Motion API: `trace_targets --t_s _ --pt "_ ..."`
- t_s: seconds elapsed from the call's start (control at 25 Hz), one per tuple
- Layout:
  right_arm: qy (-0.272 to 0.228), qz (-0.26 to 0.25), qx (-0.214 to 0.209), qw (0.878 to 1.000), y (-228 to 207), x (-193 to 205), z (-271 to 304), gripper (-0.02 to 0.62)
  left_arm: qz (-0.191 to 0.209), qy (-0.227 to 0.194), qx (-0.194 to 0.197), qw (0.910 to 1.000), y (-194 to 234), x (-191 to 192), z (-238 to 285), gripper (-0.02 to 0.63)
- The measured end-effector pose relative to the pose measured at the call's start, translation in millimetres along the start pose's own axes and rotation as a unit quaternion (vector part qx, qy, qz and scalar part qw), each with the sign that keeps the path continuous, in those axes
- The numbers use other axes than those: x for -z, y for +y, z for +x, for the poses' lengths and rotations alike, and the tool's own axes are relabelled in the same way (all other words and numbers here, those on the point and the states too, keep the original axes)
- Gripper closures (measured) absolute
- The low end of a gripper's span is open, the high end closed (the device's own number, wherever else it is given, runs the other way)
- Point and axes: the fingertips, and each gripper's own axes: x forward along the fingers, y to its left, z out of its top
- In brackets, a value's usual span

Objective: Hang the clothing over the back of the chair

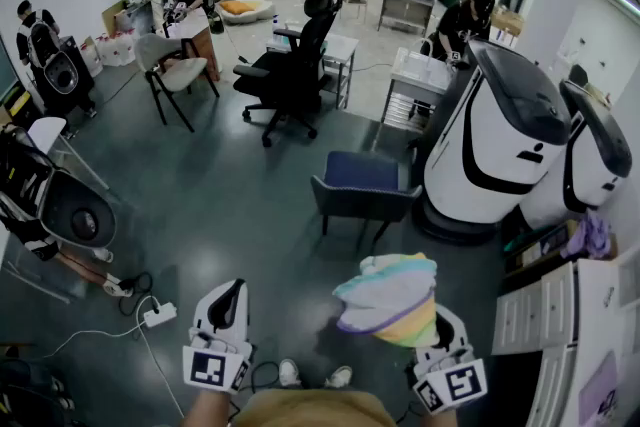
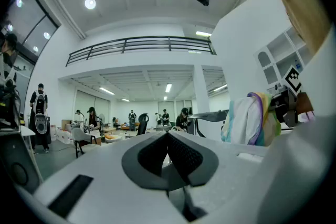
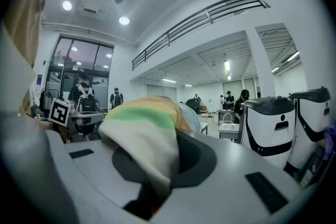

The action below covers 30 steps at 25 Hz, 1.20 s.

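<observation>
A pastel striped piece of clothing point(image 1: 390, 300) bulges up out of my right gripper point(image 1: 428, 327), which is shut on it at the bottom right of the head view. In the right gripper view the cloth point(image 3: 142, 134) drapes over the jaws and hides the pads. My left gripper point(image 1: 232, 287) sits at the bottom left, shut with nothing between its black pads point(image 2: 181, 152). From the left gripper view the clothing point(image 2: 252, 118) shows off to the right. A dark blue chair point(image 1: 365, 185) stands on the floor ahead of both grippers, its backrest turned toward me.
Two white robot bodies point(image 1: 500, 135) point(image 1: 590, 155) stand right of the blue chair, and a white drawer cabinet point(image 1: 570, 315) is at the lower right. A black office chair point(image 1: 295, 65) and a beige chair point(image 1: 175, 65) are farther back. A power strip and cables point(image 1: 158, 315) lie at the left. Several people are at the back.
</observation>
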Motion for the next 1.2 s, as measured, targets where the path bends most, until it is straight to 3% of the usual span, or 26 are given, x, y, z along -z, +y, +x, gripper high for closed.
trace_targets --t_s 0.32,0.44,0.72,1.0,1.2 --pt "-0.003 0.002 0.001 1.000 11 7 -19 0.541 0.003 0.005 0.001 1.0000 -8 3 -24 0.601" --pt "-0.004 0.009 -0.004 1.000 6 8 -25 0.541 0.008 0.023 0.002 0.9997 -17 11 -31 0.601" --pt "-0.004 0.031 -0.023 0.999 -16 19 -37 0.541 0.004 0.016 -0.017 0.9997 -39 9 -30 0.601" --pt "0.014 0.039 -0.035 0.999 -46 36 -24 0.540 0.002 0.027 -0.030 0.9992 -51 23 -9 0.601" --pt "0.029 0.034 -0.042 0.998 -56 39 22 0.540 -0.017 0.027 -0.027 0.9991 -33 40 43 0.603"
